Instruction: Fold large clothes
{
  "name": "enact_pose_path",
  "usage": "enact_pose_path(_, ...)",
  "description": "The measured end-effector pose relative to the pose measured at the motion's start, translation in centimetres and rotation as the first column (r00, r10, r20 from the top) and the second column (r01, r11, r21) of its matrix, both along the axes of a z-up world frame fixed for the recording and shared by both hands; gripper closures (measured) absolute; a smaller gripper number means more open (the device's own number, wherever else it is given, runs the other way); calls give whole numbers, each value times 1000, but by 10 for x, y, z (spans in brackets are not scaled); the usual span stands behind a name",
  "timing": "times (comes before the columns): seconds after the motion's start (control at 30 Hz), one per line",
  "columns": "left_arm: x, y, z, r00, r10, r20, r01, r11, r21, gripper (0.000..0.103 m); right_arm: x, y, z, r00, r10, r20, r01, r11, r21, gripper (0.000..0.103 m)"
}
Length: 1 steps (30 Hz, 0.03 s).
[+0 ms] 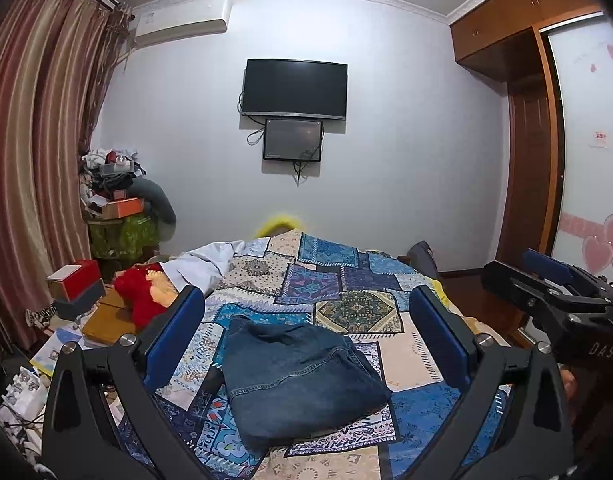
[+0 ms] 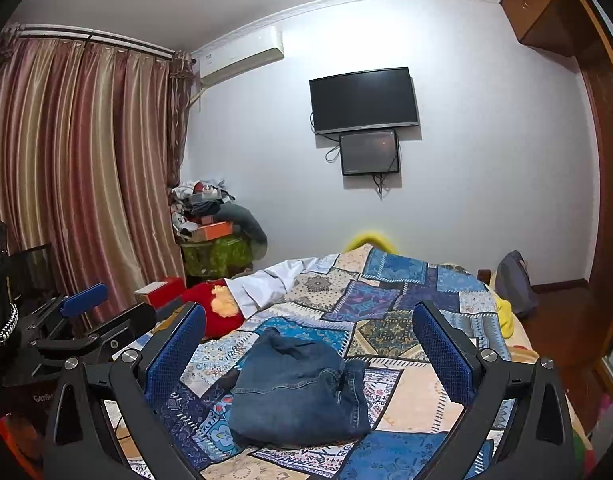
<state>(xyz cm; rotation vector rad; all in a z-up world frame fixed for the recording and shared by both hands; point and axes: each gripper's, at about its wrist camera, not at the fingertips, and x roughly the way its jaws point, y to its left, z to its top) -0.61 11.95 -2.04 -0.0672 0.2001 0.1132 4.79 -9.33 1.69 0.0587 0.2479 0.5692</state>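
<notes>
A blue denim garment point(image 1: 298, 376) lies folded into a compact bundle on the patchwork bedspread point(image 1: 338, 280). It also shows in the right wrist view point(image 2: 298, 392). My left gripper point(image 1: 306, 320) is open and empty, held above the garment with its blue-padded fingers point(image 1: 174, 332) spread wide to either side. My right gripper point(image 2: 310, 332) is open and empty too, also above the garment. The right gripper shows at the right edge of the left wrist view point(image 1: 546, 288); the left gripper shows at the left of the right wrist view point(image 2: 82, 312).
A red plush toy point(image 1: 140, 292) and white cloth point(image 1: 202, 264) lie at the bed's far left. Boxes point(image 1: 74, 288) and clutter sit left of the bed by the curtains point(image 1: 30, 160). A TV point(image 1: 294, 88) hangs on the far wall. A wardrobe point(image 1: 546, 120) stands right.
</notes>
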Motion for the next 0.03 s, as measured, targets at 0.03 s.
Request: enact_pose_path(0.03, 0, 0, 0, 1000, -1, 0, 1, 1000, 1, 0, 0, 0, 0, 1000, 0, -1, 0, 1000, 0, 0)
